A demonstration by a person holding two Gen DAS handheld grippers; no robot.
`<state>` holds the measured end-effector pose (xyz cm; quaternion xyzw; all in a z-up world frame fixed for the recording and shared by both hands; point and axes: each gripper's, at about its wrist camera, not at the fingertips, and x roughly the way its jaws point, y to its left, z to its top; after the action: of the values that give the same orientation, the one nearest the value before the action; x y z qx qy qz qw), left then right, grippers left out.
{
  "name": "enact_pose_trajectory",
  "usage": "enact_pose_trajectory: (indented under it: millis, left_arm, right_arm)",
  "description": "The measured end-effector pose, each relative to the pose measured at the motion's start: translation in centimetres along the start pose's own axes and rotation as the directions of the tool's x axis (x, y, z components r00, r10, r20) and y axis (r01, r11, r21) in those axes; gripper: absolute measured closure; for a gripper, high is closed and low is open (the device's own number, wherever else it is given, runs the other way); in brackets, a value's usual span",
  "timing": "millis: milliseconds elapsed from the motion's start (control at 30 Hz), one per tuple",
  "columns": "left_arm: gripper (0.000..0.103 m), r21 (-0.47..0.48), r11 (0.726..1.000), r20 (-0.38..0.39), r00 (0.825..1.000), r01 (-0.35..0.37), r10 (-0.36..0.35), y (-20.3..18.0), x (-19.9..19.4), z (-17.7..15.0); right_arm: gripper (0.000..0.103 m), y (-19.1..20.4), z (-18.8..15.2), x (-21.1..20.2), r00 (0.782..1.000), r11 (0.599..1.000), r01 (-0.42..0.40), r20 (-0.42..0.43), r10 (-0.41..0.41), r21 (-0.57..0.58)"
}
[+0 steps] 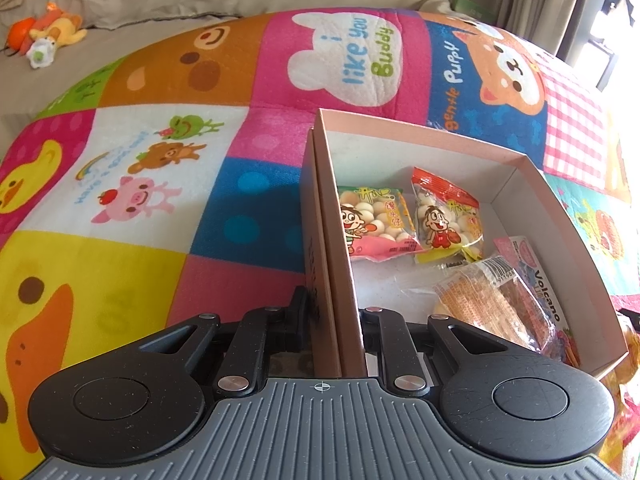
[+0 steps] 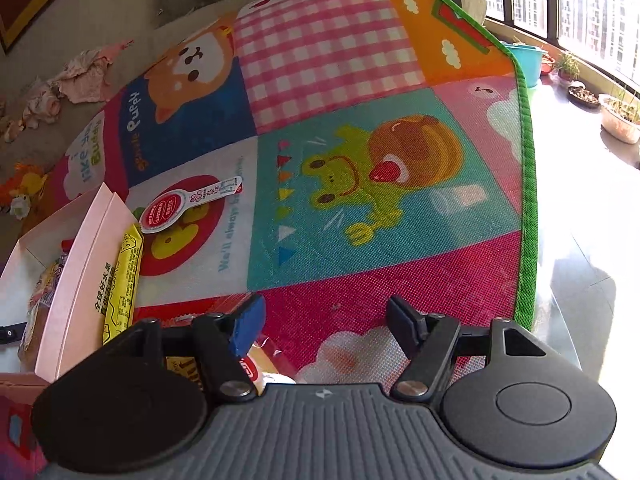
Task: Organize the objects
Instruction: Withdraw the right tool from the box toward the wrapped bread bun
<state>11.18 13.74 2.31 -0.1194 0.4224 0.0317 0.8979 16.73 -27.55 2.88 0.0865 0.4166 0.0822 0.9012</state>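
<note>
A pink cardboard box (image 1: 532, 184) lies on a colourful play mat (image 1: 160, 184). My left gripper (image 1: 334, 320) is shut on the box's left wall. Inside lie two ball-biscuit packets (image 1: 372, 224) (image 1: 448, 216), an orange wafer pack (image 1: 496, 304) and a "Volcano" packet (image 1: 540, 280). My right gripper (image 2: 324, 324) is open and empty above the mat. In the right wrist view the box (image 2: 80, 256) is at the left, with a yellow snack bar (image 2: 120, 280) beside its wall and a red-and-white lollipop-shaped packet (image 2: 184, 204) on the mat.
More snack packets (image 2: 256, 372) lie under the right gripper's left finger. The mat's green edge (image 2: 528, 184) borders a glossy floor at the right. Plush toys (image 1: 48, 32) and clothes (image 2: 80, 76) lie on a grey sofa behind. Plant pots (image 2: 620, 116) stand by the window.
</note>
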Motion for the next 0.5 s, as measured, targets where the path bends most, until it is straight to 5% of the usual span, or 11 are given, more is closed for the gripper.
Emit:
enact_pose_trajectory:
  millis: [300,500]
  left_arm:
    - [0.084,0.008,1.000,-0.003,1.000,-0.008,0.008,-0.1,0.0,0.1]
    - [0.084,0.018,1.000,-0.014,1.000,-0.015,0.015,-0.3,0.0,0.3]
  right_arm:
    - [0.035,3.2,-2.6,-3.2,0.989,0.986,-0.147,-0.039,0.145,-0.079]
    - [0.034,5.8,3.5,-1.6,0.983,0.981,-0.181,-0.001,0.181,-0.065]
